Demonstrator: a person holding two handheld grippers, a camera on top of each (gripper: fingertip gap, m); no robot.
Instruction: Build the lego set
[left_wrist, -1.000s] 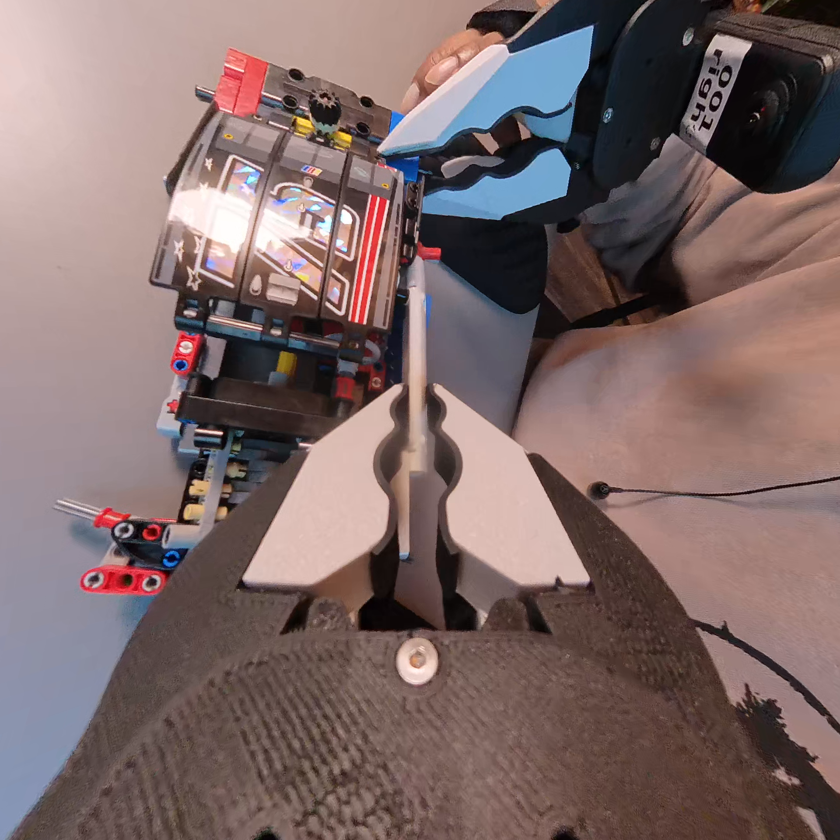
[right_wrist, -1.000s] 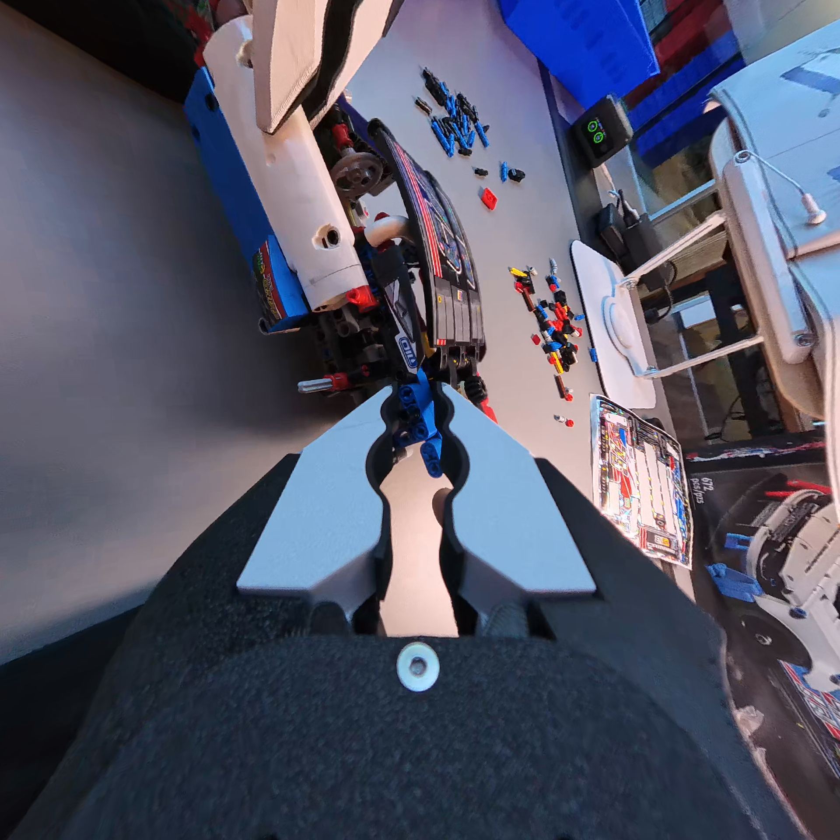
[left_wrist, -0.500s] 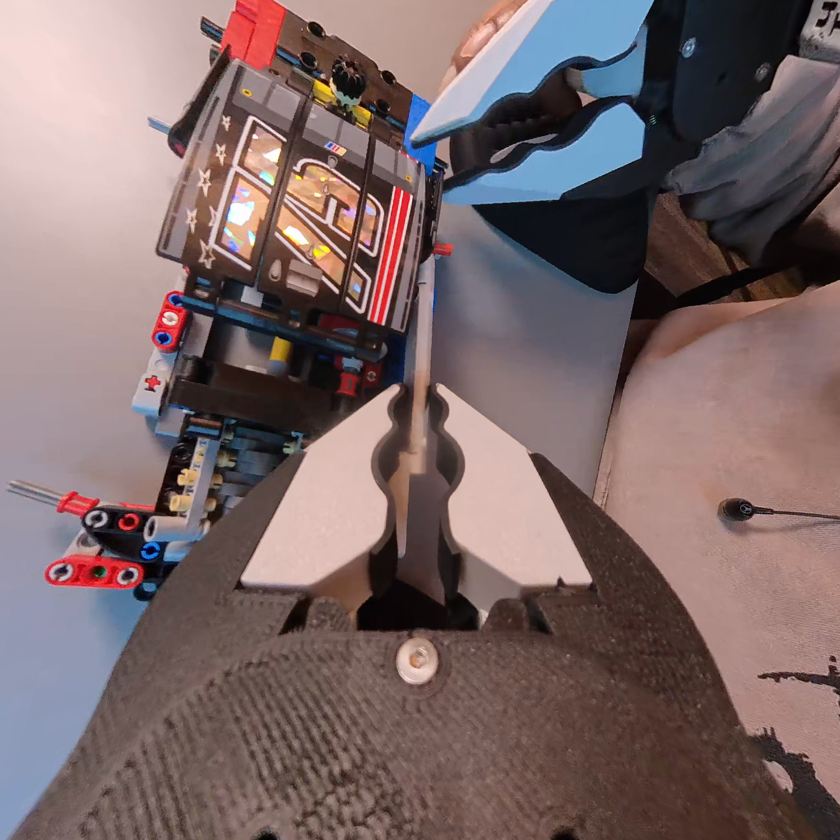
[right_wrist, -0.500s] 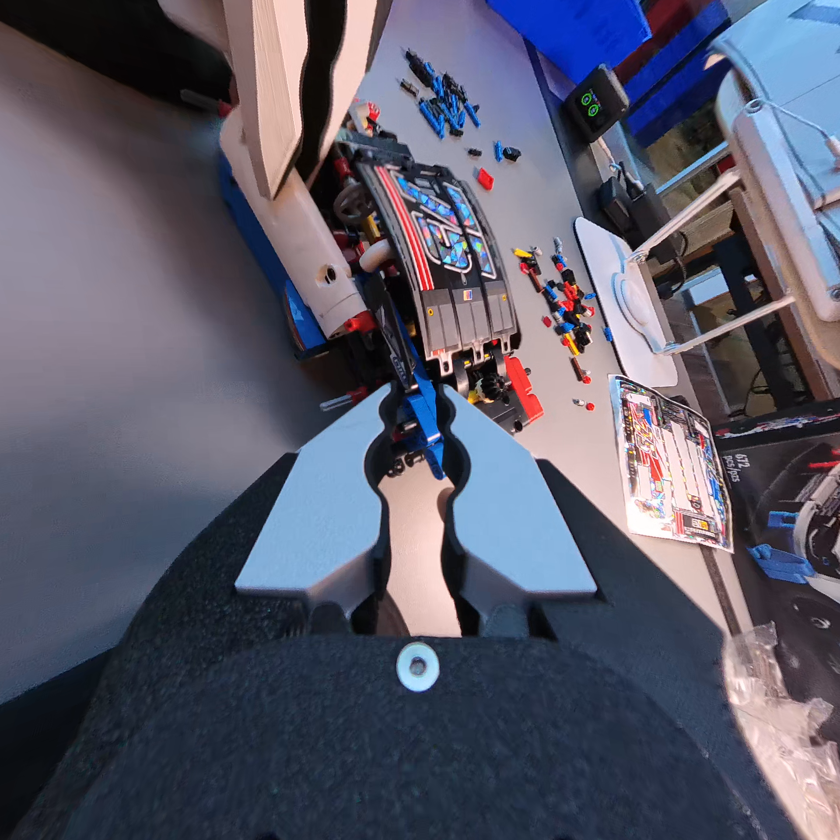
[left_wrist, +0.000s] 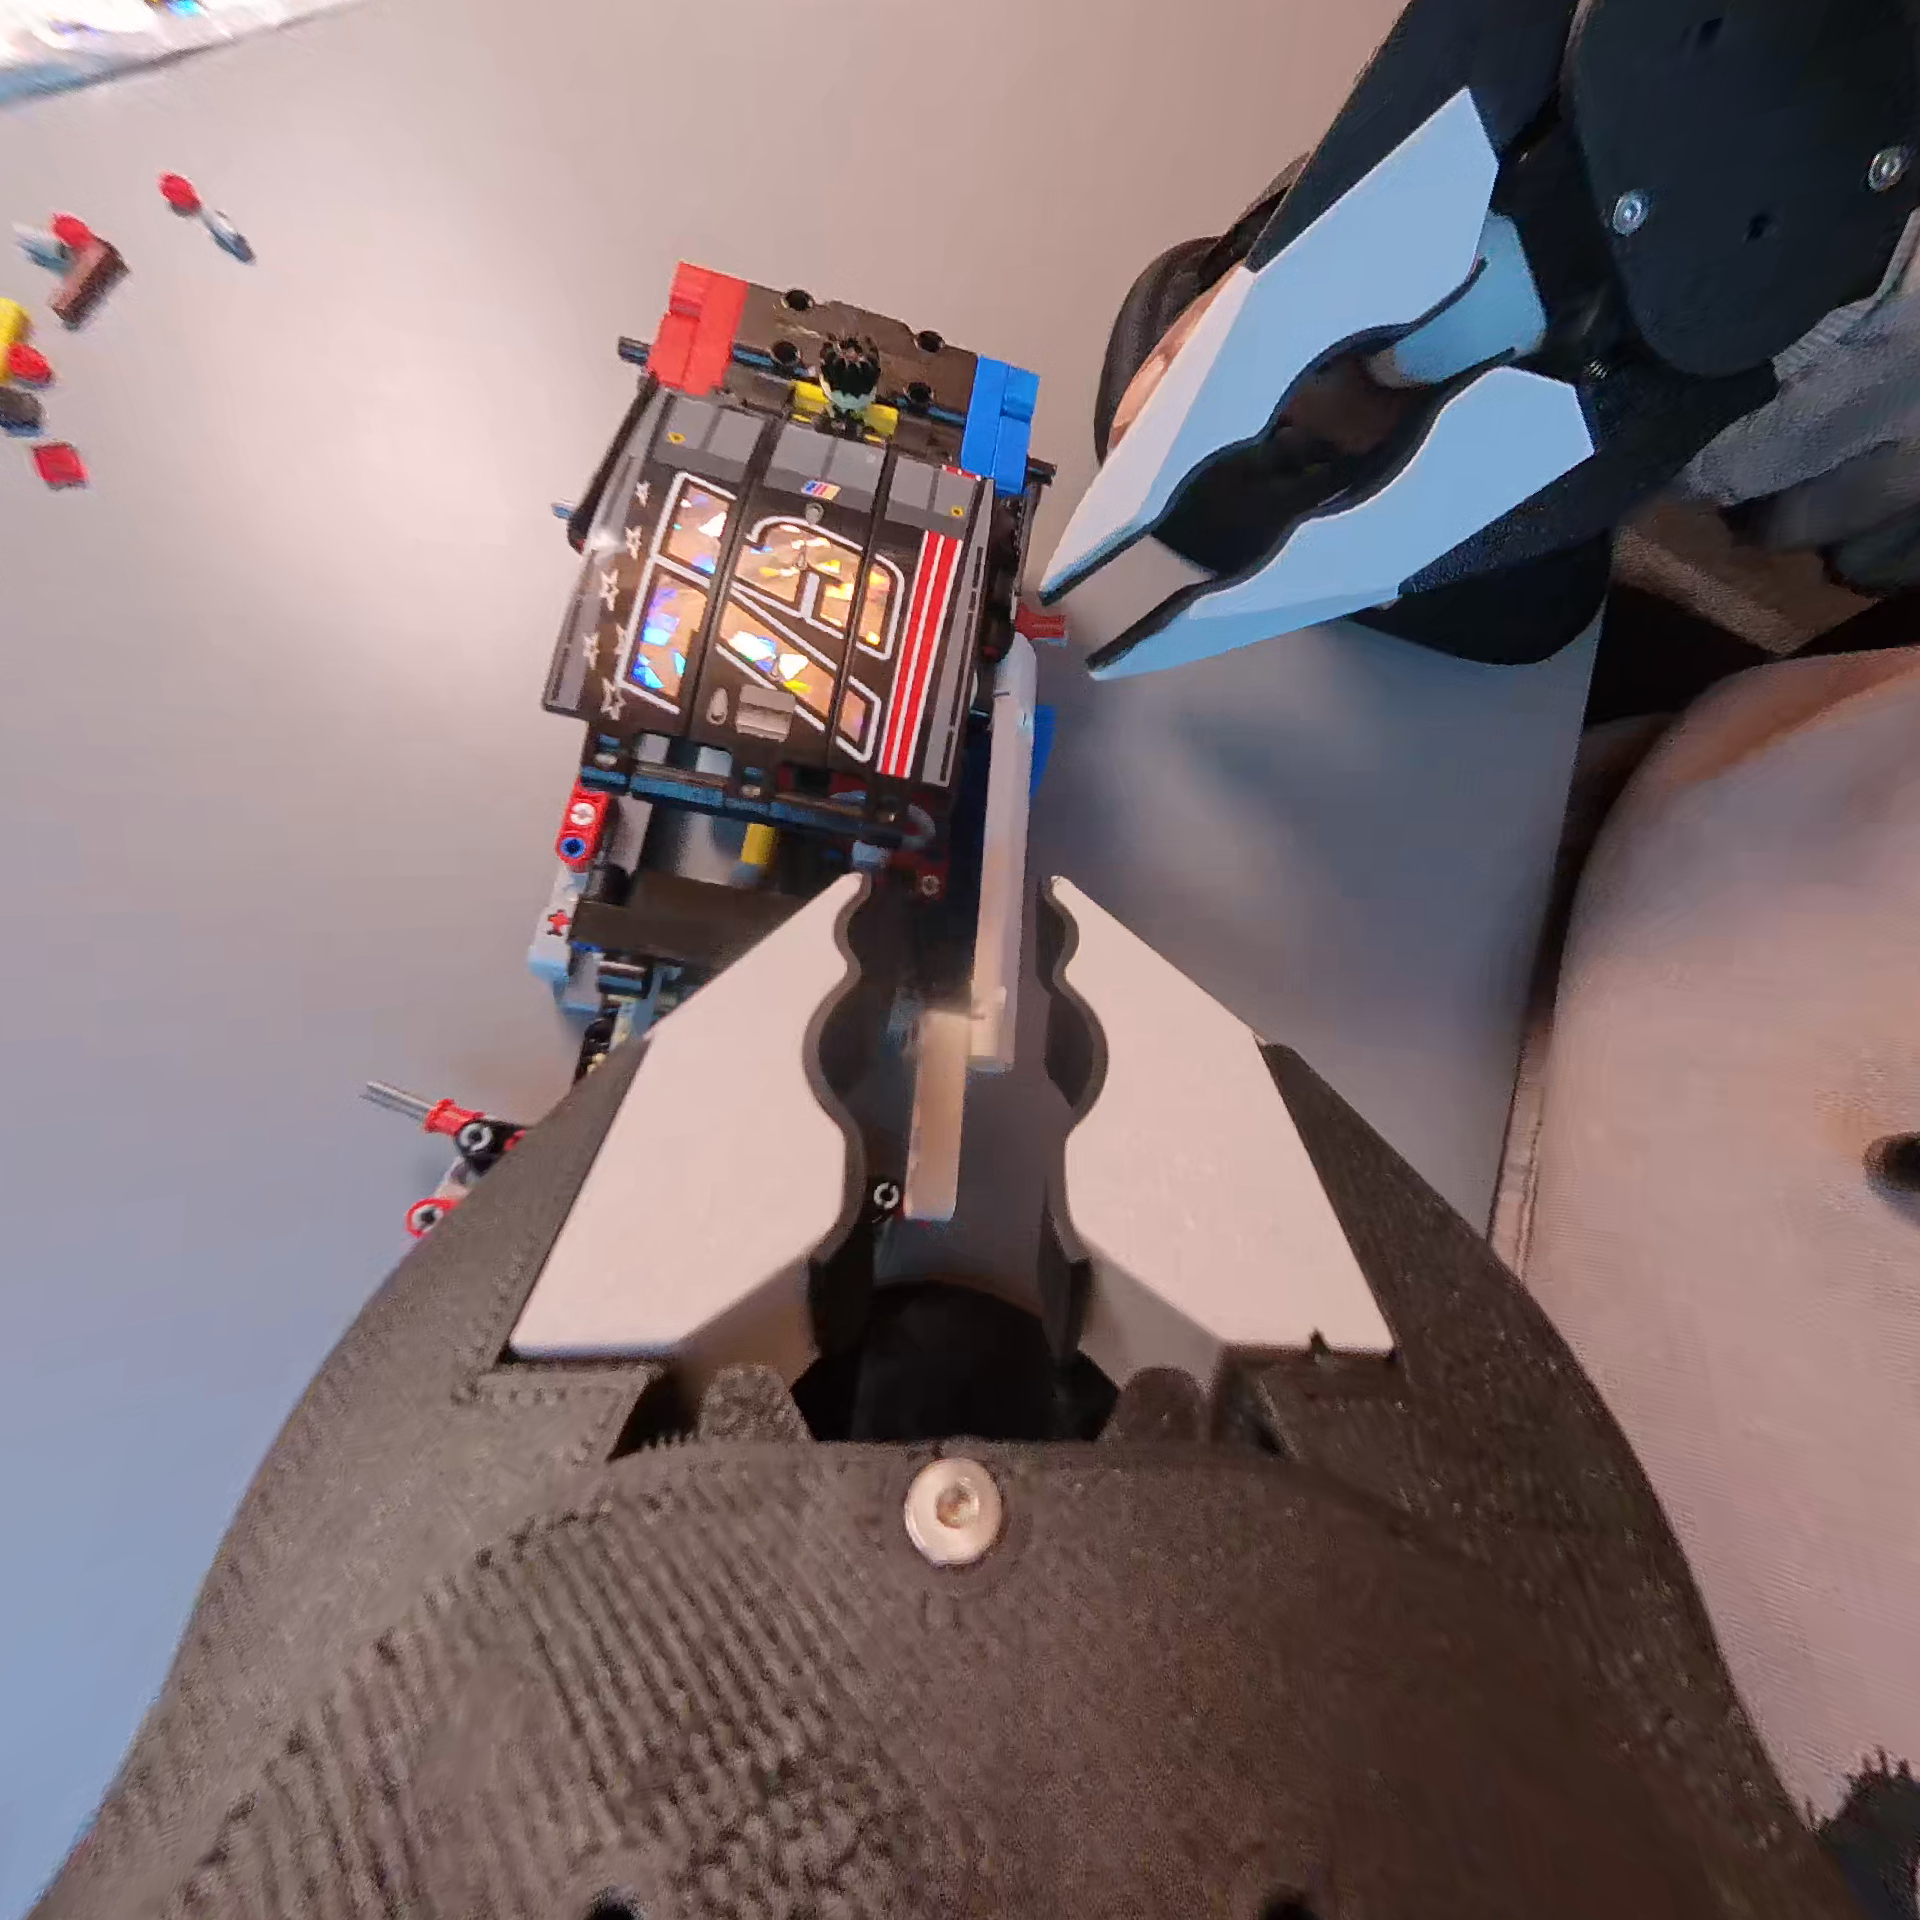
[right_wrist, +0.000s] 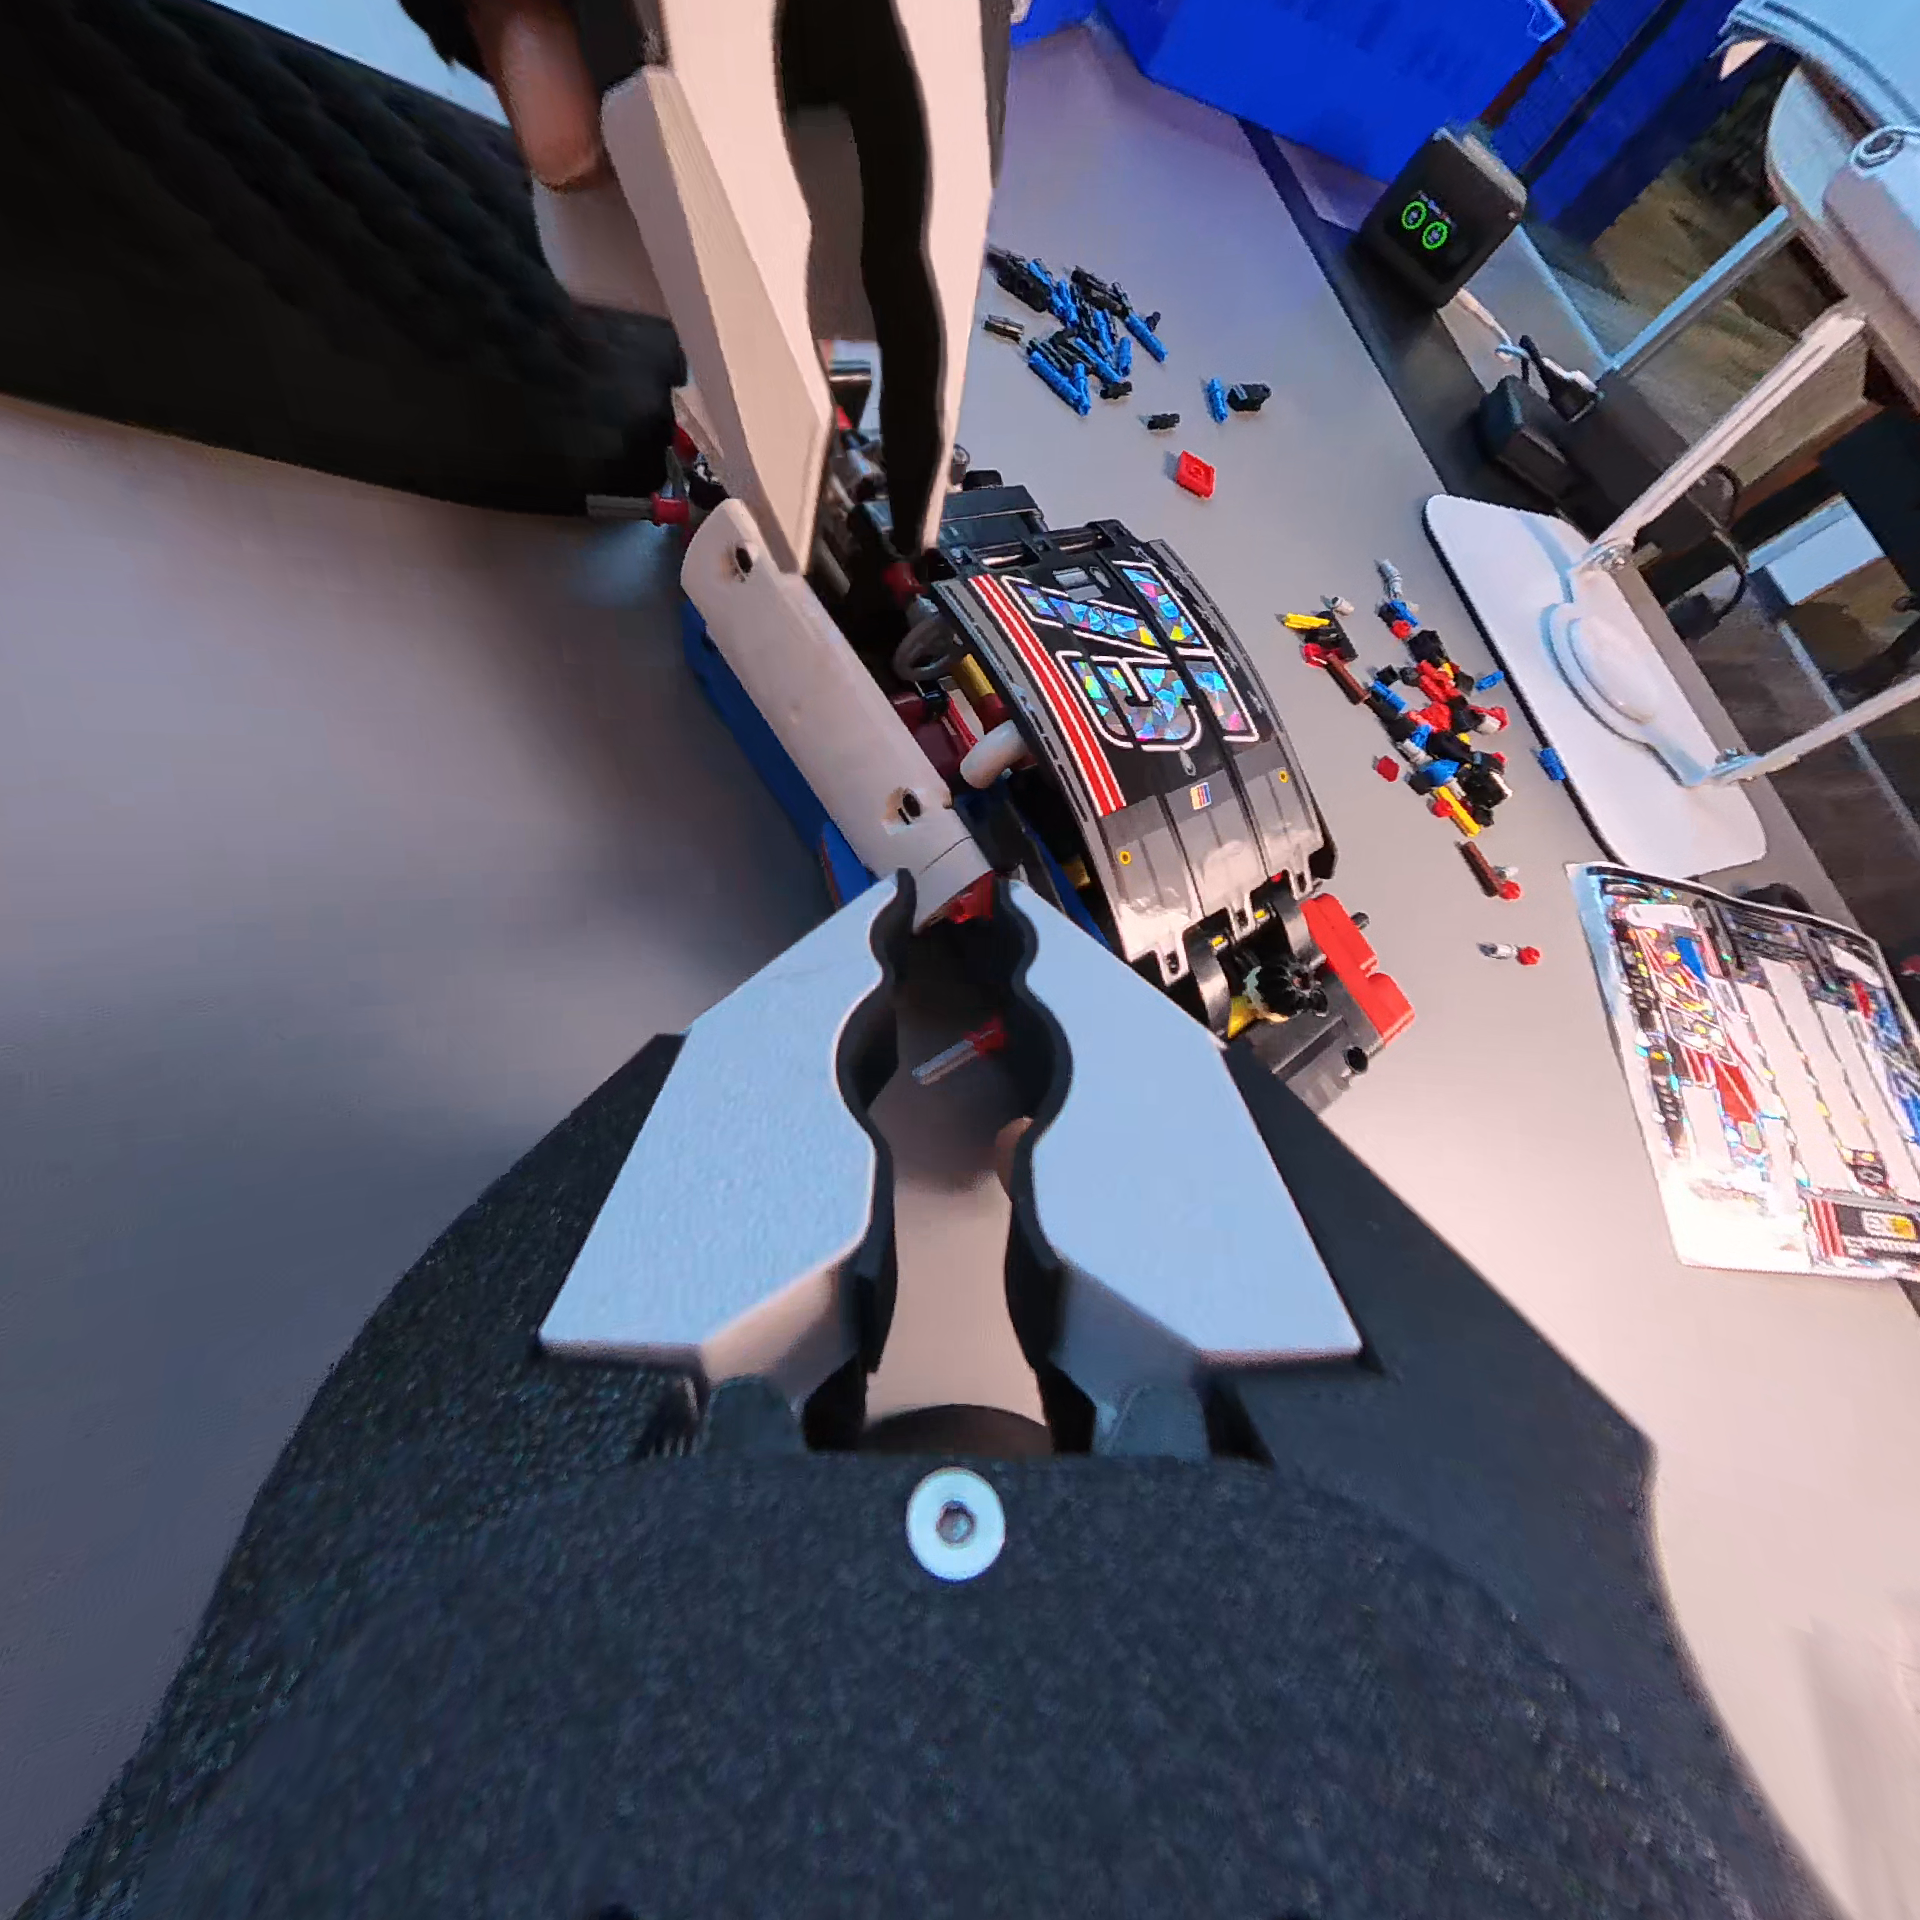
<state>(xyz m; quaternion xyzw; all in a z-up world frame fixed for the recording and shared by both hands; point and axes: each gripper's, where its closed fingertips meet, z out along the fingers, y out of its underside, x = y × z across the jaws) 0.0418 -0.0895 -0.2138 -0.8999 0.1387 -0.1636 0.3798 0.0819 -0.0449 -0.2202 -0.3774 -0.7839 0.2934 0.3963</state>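
The lego car (left_wrist: 769, 623), with a black stickered roof, lies on the grey table. A long white side panel (left_wrist: 1003, 821) runs along its right flank. My left gripper (left_wrist: 956, 883) is open, its jaws apart on either side of the panel's near end without gripping it. My right gripper (left_wrist: 1070, 629) is open and empty, its tips beside the panel's far end. In the right wrist view the right gripper (right_wrist: 951, 888) points at the end of the white panel (right_wrist: 810, 707), with the car (right_wrist: 1132, 707) behind it. A small red axle pin (right_wrist: 961, 1049) shows between its jaws. The left gripper (right_wrist: 862, 561) comes down from above.
Loose red, black and yellow pieces (right_wrist: 1434, 717) and a heap of blue and black pins (right_wrist: 1081, 322) lie beyond the car. A sticker sheet (right_wrist: 1766, 1070), a white stand base (right_wrist: 1590, 675), a blue bin (right_wrist: 1330, 62) and a small black device (right_wrist: 1439, 208) stand at the right. A person's clothing (left_wrist: 1745, 1039) borders the table edge. The left gripper's tips are roughly 7 cm from the right gripper's.
My left gripper was shut on the white panel and has opened around it. My right gripper has come off the blue part at the car's end and moved beside the panel.
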